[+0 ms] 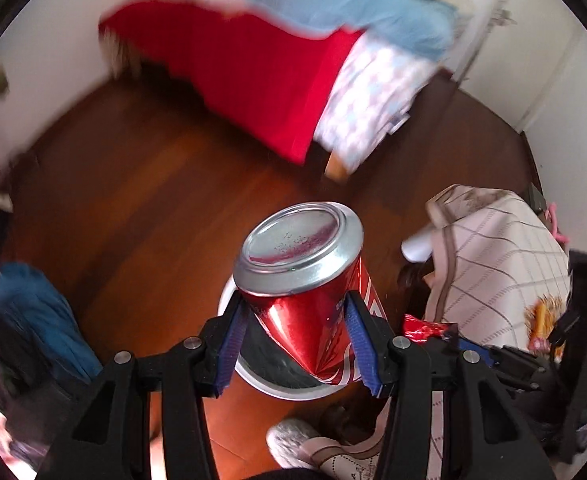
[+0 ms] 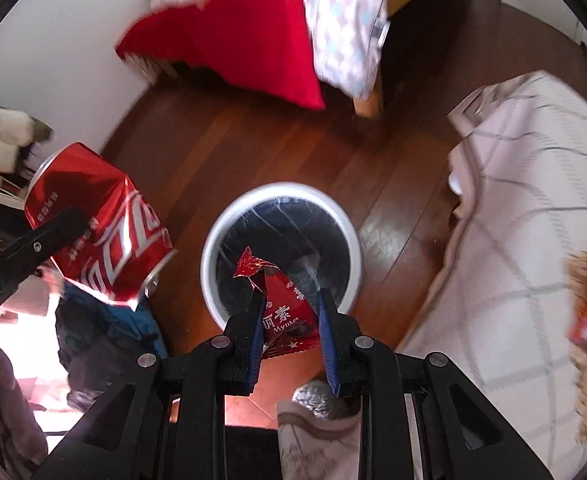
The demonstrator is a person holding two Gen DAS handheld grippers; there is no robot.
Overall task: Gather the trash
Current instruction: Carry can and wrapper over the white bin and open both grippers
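Crushed red can point(image 1: 313, 300) sits pinched in our left gripper point(image 1: 297, 344), light, dented, slippery. Our right gripper point(image 2: 289, 328) clamps a flimsy wrapper point(image 2: 285, 308) above the bin point(image 2: 213, 240).

A dented red cola can point(image 1: 313, 292) hangs tilted, silver base forward, above the white-rimmed, black-lined bin point(image 2: 213, 240); a crumpled red wrapper point(image 2: 285, 304) hangs over its near rim.

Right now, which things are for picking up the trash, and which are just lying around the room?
For the job:
- crushed red can, held in the left tool
- red snack wrapper, held in the right tool
- white bin with a black liner

Just lying about:
- red blanket on the bed
- checked cloth
- blue clothing on the floor
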